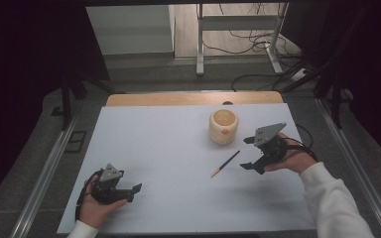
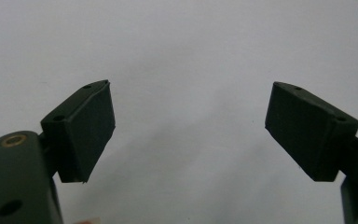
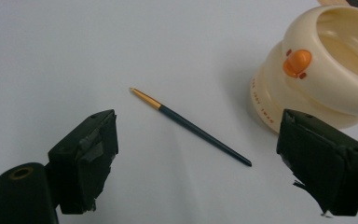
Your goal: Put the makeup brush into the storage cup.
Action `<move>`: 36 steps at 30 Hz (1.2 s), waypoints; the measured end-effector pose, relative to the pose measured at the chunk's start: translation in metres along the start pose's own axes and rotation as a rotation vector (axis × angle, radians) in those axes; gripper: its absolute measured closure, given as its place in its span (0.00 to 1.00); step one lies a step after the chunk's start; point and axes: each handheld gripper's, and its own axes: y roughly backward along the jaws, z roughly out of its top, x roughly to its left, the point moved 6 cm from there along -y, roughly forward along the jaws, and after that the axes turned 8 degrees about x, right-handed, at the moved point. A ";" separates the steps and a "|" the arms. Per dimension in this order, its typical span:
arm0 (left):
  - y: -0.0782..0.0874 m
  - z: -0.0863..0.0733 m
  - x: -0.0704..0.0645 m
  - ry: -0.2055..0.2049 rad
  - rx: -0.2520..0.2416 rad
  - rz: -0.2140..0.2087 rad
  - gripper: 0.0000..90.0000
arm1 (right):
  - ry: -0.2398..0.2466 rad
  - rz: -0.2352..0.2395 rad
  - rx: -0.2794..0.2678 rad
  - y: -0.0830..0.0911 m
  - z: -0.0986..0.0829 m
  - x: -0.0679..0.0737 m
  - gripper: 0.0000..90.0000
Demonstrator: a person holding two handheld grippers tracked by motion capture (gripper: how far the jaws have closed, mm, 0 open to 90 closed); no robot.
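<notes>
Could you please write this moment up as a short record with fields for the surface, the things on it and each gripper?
surface: white table top
brush: thin dark paintbrush with orange tip, lying flat, untouched
cup: cream cup with orange mark, upright, apart from the brush
right gripper: jaws open, pointed at the brush, holding nothing
left gripper: jaws open over bare table, holding nothing
</notes>
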 end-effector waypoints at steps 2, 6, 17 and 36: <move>0.000 0.000 0.000 -0.002 0.002 0.000 0.18 | 0.008 0.029 -0.015 -0.001 0.001 0.000 0.15; -0.001 0.000 0.000 -0.004 0.004 0.001 0.18 | 0.017 0.041 -0.015 -0.002 0.002 0.000 0.14; -0.001 -0.001 0.001 -0.012 0.007 0.004 0.18 | 0.052 0.077 0.004 -0.007 0.009 -0.004 0.13; 0.000 0.000 0.001 -0.014 0.007 0.005 0.18 | 0.155 0.078 0.007 -0.009 0.024 -0.008 0.13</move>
